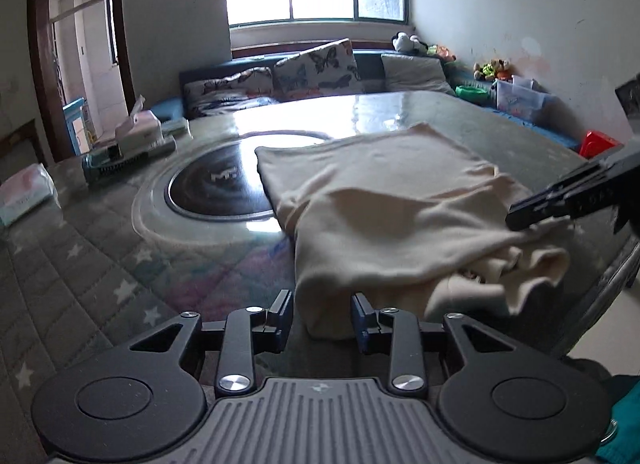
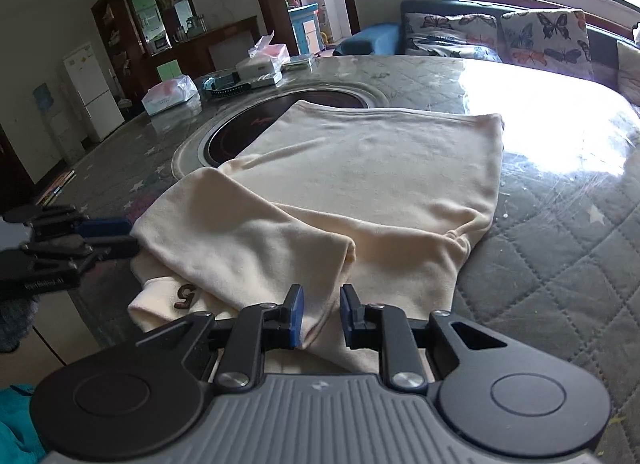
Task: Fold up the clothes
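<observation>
Lower centre of both wrist views: cream garment (image 2: 360, 184) on table (image 2: 560, 264), partly folded, long axis running away toward window. I note left gripper (image 1: 322, 318) and right gripper (image 2: 321, 316) both gaping, empty, flanking near hem; equally near.

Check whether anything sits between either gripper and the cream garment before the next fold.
Nothing visible does. The left gripper and the right gripper are both open at the near edge of the cream garment, cloth between their jaws. The tissue packs sit far off across the table.
</observation>
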### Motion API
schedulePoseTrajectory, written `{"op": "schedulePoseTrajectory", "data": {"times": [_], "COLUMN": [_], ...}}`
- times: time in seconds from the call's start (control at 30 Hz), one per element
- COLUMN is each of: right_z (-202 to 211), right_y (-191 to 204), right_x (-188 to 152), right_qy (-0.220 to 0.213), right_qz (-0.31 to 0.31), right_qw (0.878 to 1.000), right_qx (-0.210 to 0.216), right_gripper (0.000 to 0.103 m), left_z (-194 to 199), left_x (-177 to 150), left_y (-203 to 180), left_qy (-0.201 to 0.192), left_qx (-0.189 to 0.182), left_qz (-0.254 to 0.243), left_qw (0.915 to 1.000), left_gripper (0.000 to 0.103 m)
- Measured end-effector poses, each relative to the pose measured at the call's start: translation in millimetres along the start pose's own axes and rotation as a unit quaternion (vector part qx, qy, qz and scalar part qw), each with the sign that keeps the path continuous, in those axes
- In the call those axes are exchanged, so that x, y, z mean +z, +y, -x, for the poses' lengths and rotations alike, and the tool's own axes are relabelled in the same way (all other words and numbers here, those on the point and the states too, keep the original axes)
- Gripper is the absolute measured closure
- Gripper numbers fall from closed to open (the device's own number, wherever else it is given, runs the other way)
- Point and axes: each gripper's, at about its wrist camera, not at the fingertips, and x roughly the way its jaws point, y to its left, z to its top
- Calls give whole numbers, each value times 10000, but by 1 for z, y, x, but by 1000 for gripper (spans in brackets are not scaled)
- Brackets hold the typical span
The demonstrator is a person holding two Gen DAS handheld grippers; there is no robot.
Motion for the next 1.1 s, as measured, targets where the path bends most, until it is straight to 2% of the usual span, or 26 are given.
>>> {"op": "schedulePoseTrajectory", "data": {"times": [0.1,0.23,0.5,0.63,0.7,0.8,0.93,1.1], "right_z": [-2,1,37,59,62,58,45,31], "right_y": [3,8,26,34,33,24,15,7], "right_x": [0,4,36,51,50,44,36,29], "right_qy": [53,-56,-853,-1256,-1276,-1139,-895,-660], "right_qz": [1,149,723,989,975,803,638,530], "right_qw": [10000,9998,9933,9861,9854,9877,9914,9942], "right_qx": [-10,-108,-299,-463,-567,-712,-712,-663], "right_gripper": [86,98,99,99,99,100,100,97], "left_z": [-6,-6,-9,-3,-1,0,3,11], "left_x": [2,1,0,-2,-3,-5,-8,2], "left_y": [0,-1,-12,-11,-11,-8,-7,2], "left_qy": [2,-41,-127,-191,-199,-131,-57,-81], "left_qx": [43,67,418,511,525,431,236,224], "left_qz": [81,74,-153,-223,-241,-249,-335,-312], "left_qw": [10000,9999,9989,9983,9981,9987,9991,9992], "left_gripper": [69,69,69,82,92,98,98,95]}}
